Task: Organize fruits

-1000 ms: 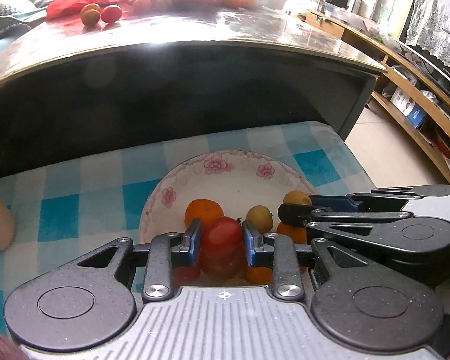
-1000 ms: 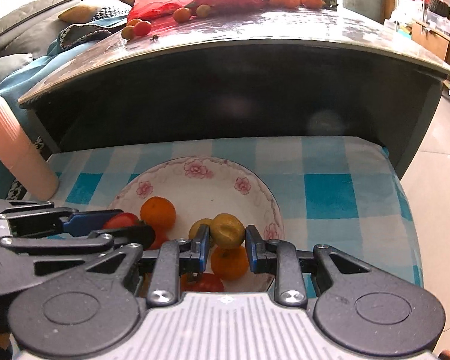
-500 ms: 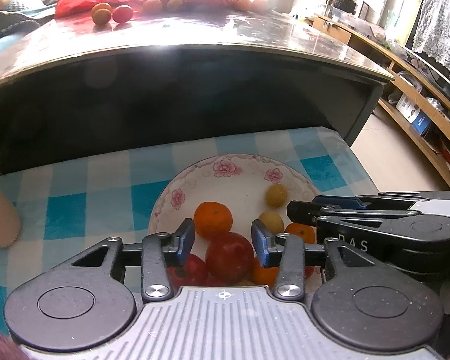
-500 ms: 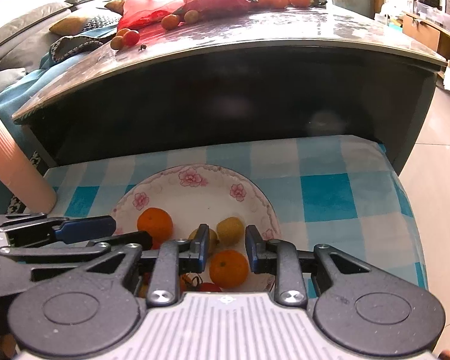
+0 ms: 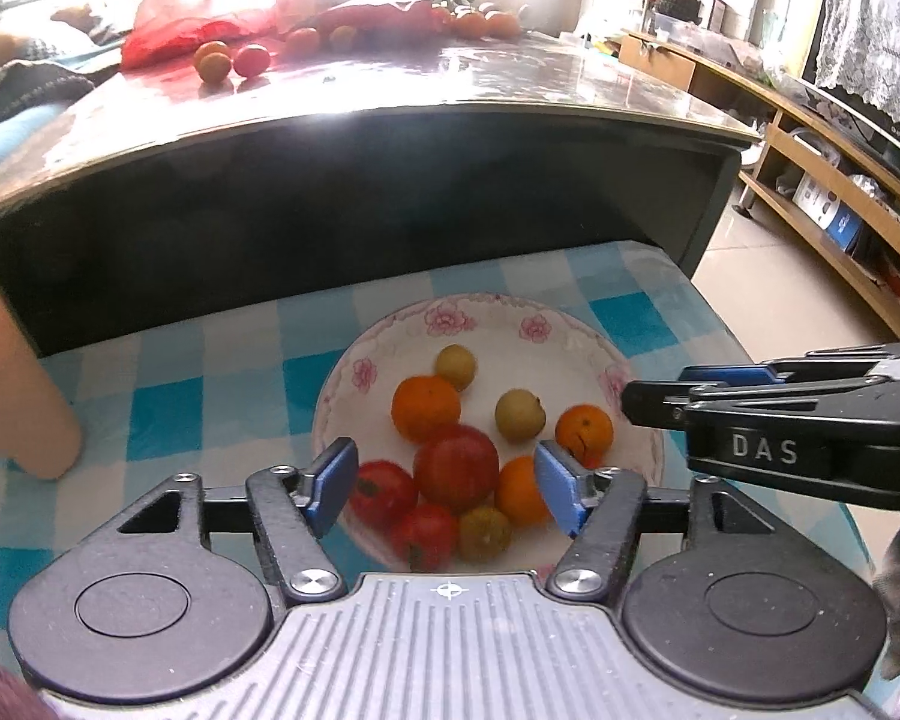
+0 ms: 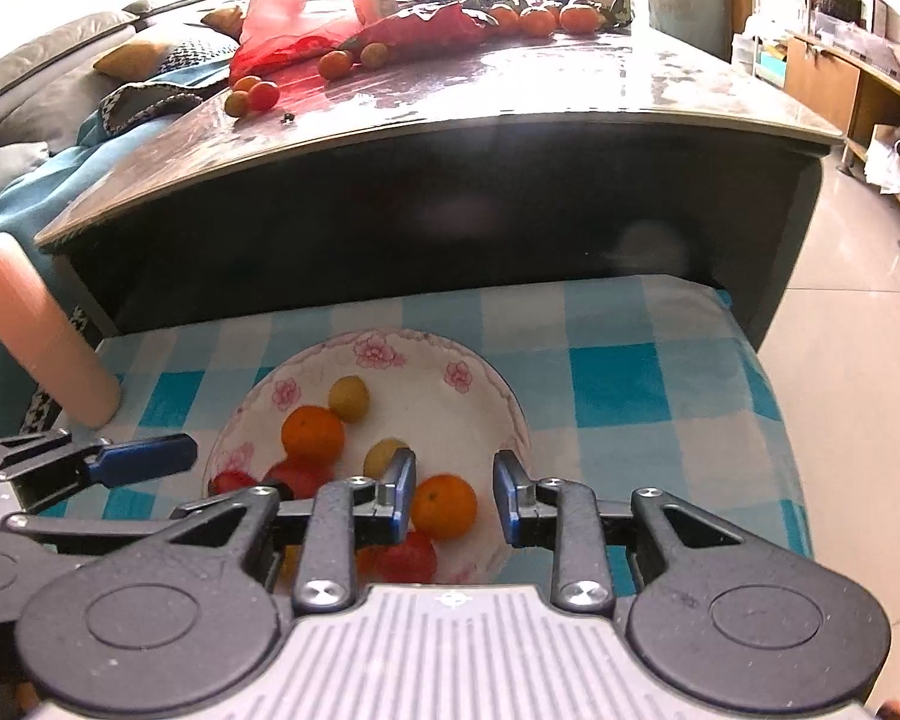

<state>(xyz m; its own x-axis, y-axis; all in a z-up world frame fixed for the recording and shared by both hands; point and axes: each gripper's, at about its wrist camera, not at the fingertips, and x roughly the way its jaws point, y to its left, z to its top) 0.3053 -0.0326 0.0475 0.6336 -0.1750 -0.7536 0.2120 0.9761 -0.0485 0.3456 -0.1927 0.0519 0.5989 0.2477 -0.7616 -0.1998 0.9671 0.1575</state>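
Note:
A white plate with a pink flower rim (image 5: 486, 324) (image 6: 390, 339) holds several fruits: oranges (image 5: 426, 408), red tomatoes (image 5: 456, 467) and small yellow fruits (image 5: 520, 414). My left gripper (image 5: 447, 489) hovers over the plate's near side. Its jaws are opening, with nothing held; the tomatoes lie below the gap. My right gripper (image 6: 455, 497) hangs over the plate's near right. Its jaws are opening too, a little apart and gripping nothing. An orange (image 6: 444, 506) rests in the plate under them. Each gripper shows in the other's view, right gripper (image 5: 654, 405) and left fingers (image 6: 144, 459).
The plate sits on a blue-and-white checked cloth (image 5: 168, 414). Behind it rises a dark table (image 6: 450, 192) whose glossy top carries loose fruits (image 6: 252, 97) and a red bag (image 6: 282, 42). A peach-coloured cylinder (image 6: 42, 348) stands at the left. Shelves line the right wall (image 5: 840, 204).
The left gripper let go of a red tomato, which now lies in the plate, and spread its jaws. The right gripper released a yellow fruit. Both drew back from the plate.

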